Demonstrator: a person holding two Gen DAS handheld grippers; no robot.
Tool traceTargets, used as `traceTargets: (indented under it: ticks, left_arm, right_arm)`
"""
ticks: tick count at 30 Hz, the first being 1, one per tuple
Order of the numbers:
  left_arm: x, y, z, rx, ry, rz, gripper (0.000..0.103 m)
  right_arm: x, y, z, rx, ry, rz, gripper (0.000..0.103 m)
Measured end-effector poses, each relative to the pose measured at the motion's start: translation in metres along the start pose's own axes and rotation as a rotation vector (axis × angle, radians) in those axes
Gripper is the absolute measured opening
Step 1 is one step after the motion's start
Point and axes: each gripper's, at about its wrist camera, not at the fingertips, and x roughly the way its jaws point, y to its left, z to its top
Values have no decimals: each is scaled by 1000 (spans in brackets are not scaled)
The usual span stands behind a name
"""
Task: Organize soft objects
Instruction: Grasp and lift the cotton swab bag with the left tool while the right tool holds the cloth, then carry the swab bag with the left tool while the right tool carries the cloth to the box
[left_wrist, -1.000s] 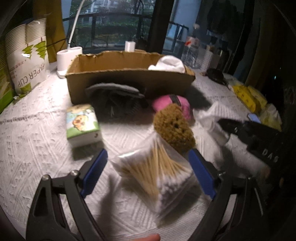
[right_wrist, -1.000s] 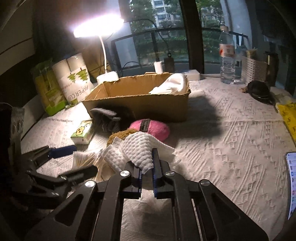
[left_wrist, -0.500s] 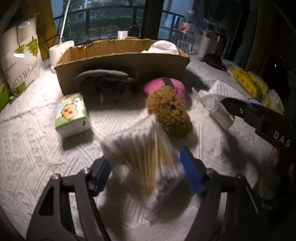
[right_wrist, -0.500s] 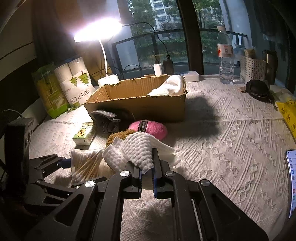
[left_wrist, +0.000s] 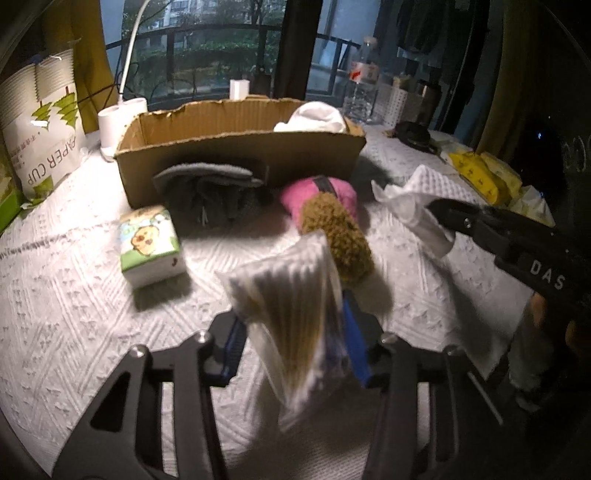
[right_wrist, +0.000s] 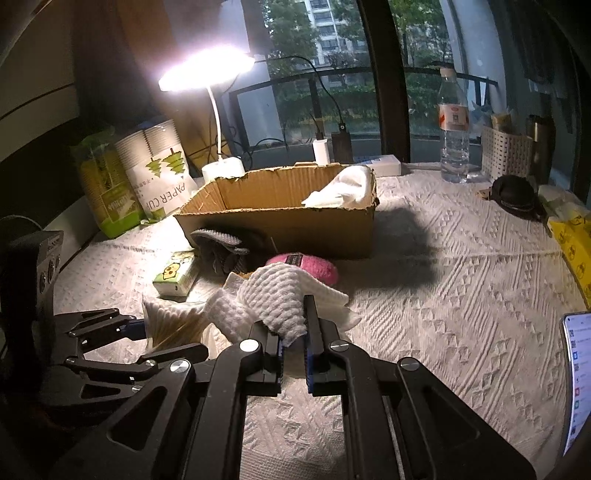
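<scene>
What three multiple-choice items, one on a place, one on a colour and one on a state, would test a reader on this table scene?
1. Where does the grey knitted glove lie?
A. inside the box
B. against the front wall of the brown cardboard box
C. on the water bottle

2. What colour is the fuzzy yarn ball in front of the box?
A. pink
B. blue
C. orange

3. What does the left hand-held gripper hold?
A. nothing
B. a paper cup
C. the clear plastic bag of cotton swabs

Key: 1 B, the glove rests on the table at the box front. 2 A, its fibres show pink. 3 C, its blue pads press the bag's sides.
</scene>
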Motion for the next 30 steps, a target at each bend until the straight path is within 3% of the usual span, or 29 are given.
traceTargets:
  ticks: [30]
  left_arm:
    - [-54, 42, 51, -16, -185, 47, 48]
  right_arm:
    - [-6, 17, 38, -43, -43, -10, 9]
